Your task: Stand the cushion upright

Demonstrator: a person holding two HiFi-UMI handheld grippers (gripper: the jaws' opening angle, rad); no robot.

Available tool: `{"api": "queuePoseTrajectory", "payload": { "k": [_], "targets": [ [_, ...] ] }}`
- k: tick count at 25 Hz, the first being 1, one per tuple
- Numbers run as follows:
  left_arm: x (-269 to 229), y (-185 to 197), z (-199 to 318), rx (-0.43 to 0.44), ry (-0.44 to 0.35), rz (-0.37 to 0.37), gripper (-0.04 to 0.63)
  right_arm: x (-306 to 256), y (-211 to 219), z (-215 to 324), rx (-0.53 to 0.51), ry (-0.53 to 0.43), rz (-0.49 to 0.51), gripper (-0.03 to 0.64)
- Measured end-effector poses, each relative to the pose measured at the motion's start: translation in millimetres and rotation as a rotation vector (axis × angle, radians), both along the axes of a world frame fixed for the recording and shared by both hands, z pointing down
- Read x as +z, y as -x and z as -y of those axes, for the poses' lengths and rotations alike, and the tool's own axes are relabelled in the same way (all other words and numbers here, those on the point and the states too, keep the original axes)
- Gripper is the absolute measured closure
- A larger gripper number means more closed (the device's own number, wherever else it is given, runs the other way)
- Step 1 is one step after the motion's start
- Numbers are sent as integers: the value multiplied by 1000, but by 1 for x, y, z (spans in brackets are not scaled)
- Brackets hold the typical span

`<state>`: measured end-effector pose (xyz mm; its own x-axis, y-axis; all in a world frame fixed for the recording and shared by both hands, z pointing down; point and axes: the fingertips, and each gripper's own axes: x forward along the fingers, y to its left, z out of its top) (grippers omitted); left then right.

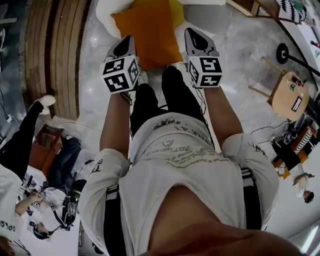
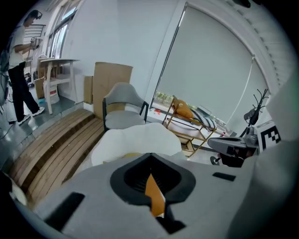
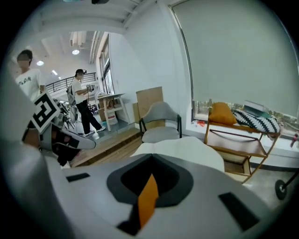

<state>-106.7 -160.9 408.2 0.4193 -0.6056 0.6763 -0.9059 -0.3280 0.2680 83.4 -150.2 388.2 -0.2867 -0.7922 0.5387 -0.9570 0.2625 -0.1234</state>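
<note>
— Where's the orange cushion [image 1: 150,35]?
— On the white seat [image 1: 106,15] ahead of the person's feet, between both gripper tips.
— Jaws?
— Left gripper [image 1: 127,41] and right gripper [image 1: 193,33]: jaws pressed together, with orange showing through each seam.
— Any writing?
— Shirt print [image 1: 175,150], too warped to read.

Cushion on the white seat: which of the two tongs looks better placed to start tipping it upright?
Left, narrowly. In the head view the left tongs overlap the edge of the cushion, while the right tongs sit just beside its other edge. Both are shut.
</note>
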Motion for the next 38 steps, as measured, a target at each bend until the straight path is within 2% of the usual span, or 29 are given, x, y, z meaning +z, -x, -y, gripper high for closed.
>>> {"api": "queuePoseTrajectory", "payload": {
  "k": [7,15,19,24,25,26,27,28,31,33,36,38],
  "targets": [
    [93,27,-22,-58,123,20,575,94,23,-1,-66,106,27,589],
    [206,40,-16,-68,160,74,574,217,35,12,-123,183,-26,589],
    [265,46,-6,-70,193,86,574,282,28,13,-88,260,-10,588],
    [315,55,17,-33,191,117,572,346,18,-5,11,349,108,586],
    [322,57,22,-17,188,124,567,356,16,-11,28,363,126,586],
    [330,58,26,4,189,129,531,365,14,-18,44,377,142,584],
    [338,58,29,29,195,136,440,374,12,-26,59,391,159,578],
    [345,59,33,56,202,149,388,383,10,-32,78,407,177,560],
    [364,60,45,137,202,226,387,409,1,-52,176,464,272,474],
    [374,54,49,215,192,270,372,426,-7,-66,285,505,382,447],
    [384,32,48,367,181,298,323,450,-13,-89,487,567,586,411],
    [388,16,48,464,165,327,294,462,-17,-103,588,585,666,395]
  ]
}}
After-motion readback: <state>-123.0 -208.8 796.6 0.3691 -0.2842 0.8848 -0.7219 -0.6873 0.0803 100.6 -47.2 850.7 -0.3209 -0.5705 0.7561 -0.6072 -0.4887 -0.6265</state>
